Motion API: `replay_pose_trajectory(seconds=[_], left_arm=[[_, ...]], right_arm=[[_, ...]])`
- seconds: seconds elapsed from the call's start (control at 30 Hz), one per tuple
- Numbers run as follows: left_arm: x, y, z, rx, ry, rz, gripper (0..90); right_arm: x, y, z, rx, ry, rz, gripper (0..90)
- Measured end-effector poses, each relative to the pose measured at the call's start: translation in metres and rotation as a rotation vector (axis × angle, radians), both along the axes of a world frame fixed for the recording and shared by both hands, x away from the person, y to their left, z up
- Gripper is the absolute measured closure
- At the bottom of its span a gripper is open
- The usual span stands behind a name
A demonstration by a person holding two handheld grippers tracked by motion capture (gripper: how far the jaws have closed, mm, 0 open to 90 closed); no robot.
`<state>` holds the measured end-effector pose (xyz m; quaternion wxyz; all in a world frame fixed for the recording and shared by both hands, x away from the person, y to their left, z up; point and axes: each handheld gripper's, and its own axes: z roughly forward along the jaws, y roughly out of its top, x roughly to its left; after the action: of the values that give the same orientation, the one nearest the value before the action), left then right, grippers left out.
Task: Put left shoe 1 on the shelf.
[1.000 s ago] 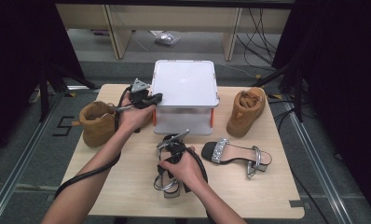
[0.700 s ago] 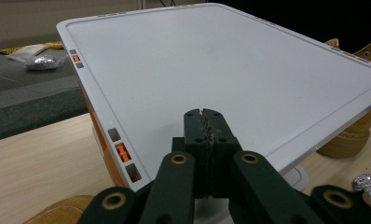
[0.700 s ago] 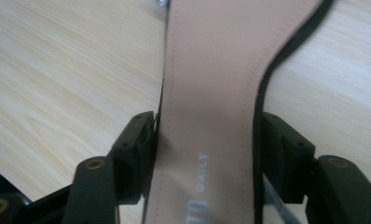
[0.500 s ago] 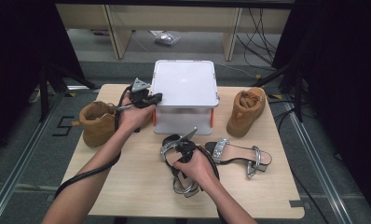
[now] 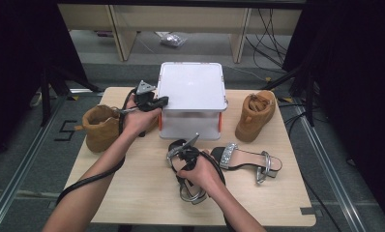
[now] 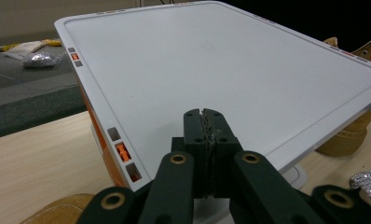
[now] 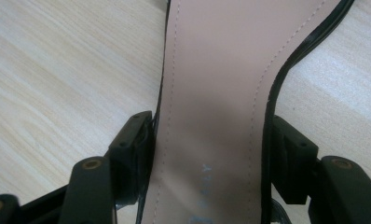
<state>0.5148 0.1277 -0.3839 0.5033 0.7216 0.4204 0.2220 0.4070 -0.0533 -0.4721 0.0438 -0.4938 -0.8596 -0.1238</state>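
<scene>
My right gripper (image 5: 186, 170) points down at a black sandal with a tan insole (image 5: 193, 194) lying on the wooden table (image 5: 132, 193). In the right gripper view the insole (image 7: 216, 70) lies between the jaws of the right gripper (image 7: 211, 149), whose pads (image 7: 139, 140) press its edges. These jaws have just shifted their width a little with the sandal between them. My left gripper (image 5: 164, 100) is shut, empty, at the left edge of a white lidded box (image 5: 190, 87). In the left gripper view its closed tips (image 6: 206, 114) sit over the lid (image 6: 221, 70).
A matching sandal with a sparkly strap (image 5: 248, 157) lies just right of my right hand. One tan boot (image 5: 101, 125) stands left of the box, another (image 5: 256, 113) to its right. Cables trail off the table's near edge.
My right hand has slid to the right with the sandal, closer to the matching sandal. The left hand and its gripper have stayed at the box.
</scene>
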Motion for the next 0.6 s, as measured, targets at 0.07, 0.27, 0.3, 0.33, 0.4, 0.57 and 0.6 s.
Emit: replay_pose_trajectory(seconds=[0.07, 0.27, 0.3, 0.33, 0.4, 0.57, 0.6], left_arm=[[0.000, 0.001, 0.000, -0.002, 0.002, -0.002, 87.8], [0.000, 0.000, 0.000, 0.001, 0.003, -0.001, 87.9], [0.000, 0.000, 0.000, 0.001, 0.003, -0.001, 87.9], [0.001, 0.000, 0.001, 0.003, 0.004, -0.001, 87.9], [0.001, 0.000, 0.001, 0.004, 0.004, -0.001, 88.0], [0.001, 0.000, 0.001, 0.002, 0.005, -0.002, 88.1], [0.001, 0.001, 0.001, 0.002, 0.005, -0.002, 88.1]], right_arm=[[0.000, 0.000, 0.001, 0.005, 0.014, -0.017, 41.1], [0.000, -0.005, 0.000, 0.029, -0.030, -0.047, 43.3], [-0.001, -0.005, 0.000, 0.040, -0.023, -0.063, 43.4], [0.001, -0.007, 0.001, 0.041, -0.030, -0.061, 43.4], [0.004, -0.010, 0.001, 0.056, -0.072, -0.041, 43.4], [0.006, -0.010, 0.011, 0.096, -0.046, -0.124, 43.5], [0.007, -0.010, 0.011, 0.102, -0.068, -0.123, 43.5]])
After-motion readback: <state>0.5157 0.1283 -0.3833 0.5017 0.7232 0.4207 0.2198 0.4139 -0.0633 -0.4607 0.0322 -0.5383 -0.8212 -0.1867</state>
